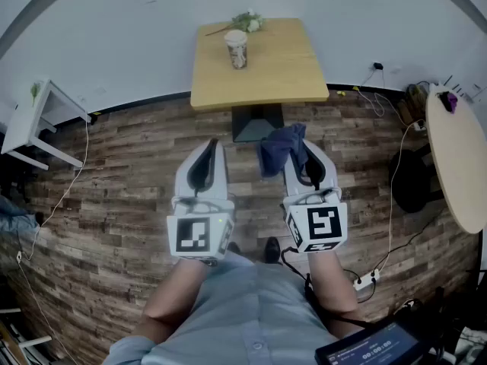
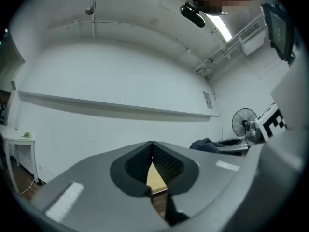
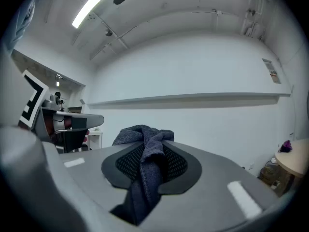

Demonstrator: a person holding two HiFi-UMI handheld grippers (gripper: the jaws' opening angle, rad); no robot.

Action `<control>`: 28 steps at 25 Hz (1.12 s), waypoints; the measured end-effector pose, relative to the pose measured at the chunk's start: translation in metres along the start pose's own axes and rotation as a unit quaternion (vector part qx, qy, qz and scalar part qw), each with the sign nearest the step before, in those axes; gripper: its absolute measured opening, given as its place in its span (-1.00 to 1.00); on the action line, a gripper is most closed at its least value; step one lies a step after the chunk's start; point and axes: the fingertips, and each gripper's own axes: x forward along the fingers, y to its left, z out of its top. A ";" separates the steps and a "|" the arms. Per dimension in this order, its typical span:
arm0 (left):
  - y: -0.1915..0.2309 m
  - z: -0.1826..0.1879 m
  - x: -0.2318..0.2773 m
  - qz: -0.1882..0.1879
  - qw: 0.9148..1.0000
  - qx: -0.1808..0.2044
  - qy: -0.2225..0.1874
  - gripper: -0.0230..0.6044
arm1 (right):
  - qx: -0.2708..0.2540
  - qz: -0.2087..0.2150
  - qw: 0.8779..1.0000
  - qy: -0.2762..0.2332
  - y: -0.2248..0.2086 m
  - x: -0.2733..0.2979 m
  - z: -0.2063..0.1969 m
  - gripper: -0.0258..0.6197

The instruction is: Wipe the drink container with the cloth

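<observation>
On the wooden table [image 1: 289,74], cup [image 1: 237,49] beside flowers [image 1: 248,22], cloth [image 1: 275,149] in right gripper [image 1: 304,157]

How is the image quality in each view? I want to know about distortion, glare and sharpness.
Head view: strong fisheye bends the floor edge, yet the drink container on the table is sharp. Left gripper view: dark corners, a ceiling lamp glares. Right gripper view: same dark corners, a bright lamp strip; the cloth weave shows clearly.

One cup [image 1: 237,49], one cloth [image 1: 280,149]
</observation>
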 end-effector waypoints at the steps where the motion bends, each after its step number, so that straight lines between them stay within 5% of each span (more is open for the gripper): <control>1: -0.002 0.002 0.000 0.001 1.000 -0.003 0.001 -0.89 | -0.001 0.000 1.000 -0.002 -0.001 -0.001 0.000 -0.66; 17: -0.046 -0.005 0.007 0.014 1.000 -0.001 0.009 -0.89 | 0.026 0.009 0.999 -0.015 -0.049 -0.024 -0.006 -0.65; 28: -0.045 -0.017 0.017 0.064 0.998 0.000 0.024 -0.89 | 0.029 0.037 0.999 0.015 -0.079 -0.005 -0.033 -0.65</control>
